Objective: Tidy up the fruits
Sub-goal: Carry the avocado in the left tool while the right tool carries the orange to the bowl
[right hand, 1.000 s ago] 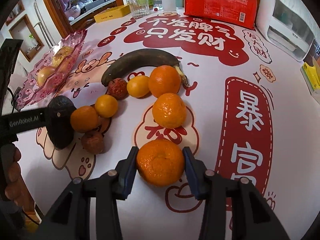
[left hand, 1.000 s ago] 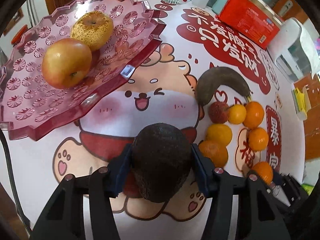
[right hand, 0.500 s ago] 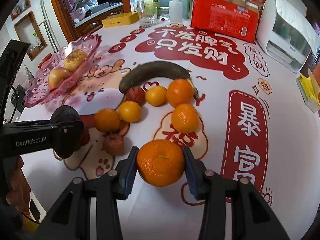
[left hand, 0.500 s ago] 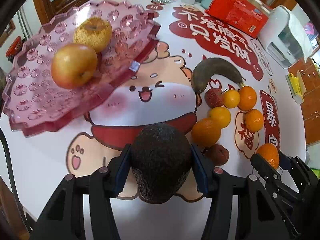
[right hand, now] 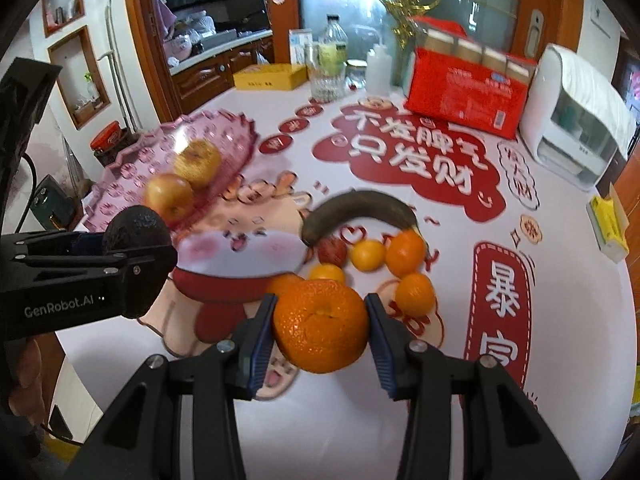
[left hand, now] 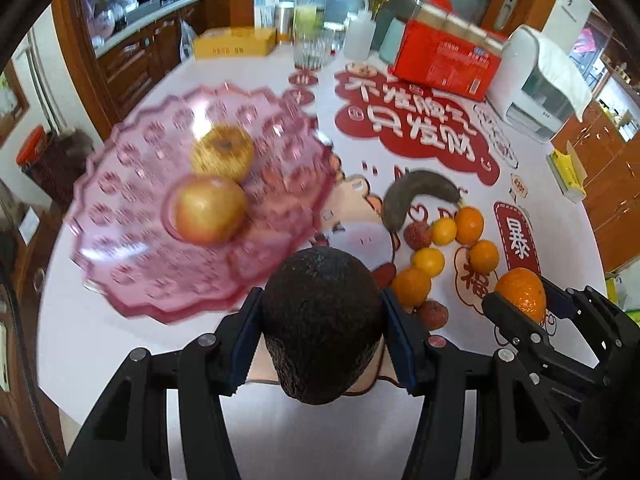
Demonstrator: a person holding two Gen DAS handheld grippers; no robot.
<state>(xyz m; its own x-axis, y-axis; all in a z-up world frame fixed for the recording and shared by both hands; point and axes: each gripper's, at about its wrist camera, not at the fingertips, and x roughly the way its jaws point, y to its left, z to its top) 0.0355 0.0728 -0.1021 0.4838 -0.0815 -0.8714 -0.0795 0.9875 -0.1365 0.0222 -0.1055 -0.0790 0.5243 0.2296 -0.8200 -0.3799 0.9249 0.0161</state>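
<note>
Left tongs clamped on dark pebbly avocado, right tongs on round orange mandarin, lifted for far-left pink scalloped plastic dish.

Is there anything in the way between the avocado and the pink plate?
Nothing visible. The left gripper holds the avocado in the air just short of the pink plate, with only bare tablecloth between. The apple and pear sit mid-plate, leaving the near part free.

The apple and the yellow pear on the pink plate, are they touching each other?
Touching. In the left wrist view the apple overlaps the lower edge of the pear on the pink plate, with no gap showing; the right wrist view shows them pressed together too.
</note>
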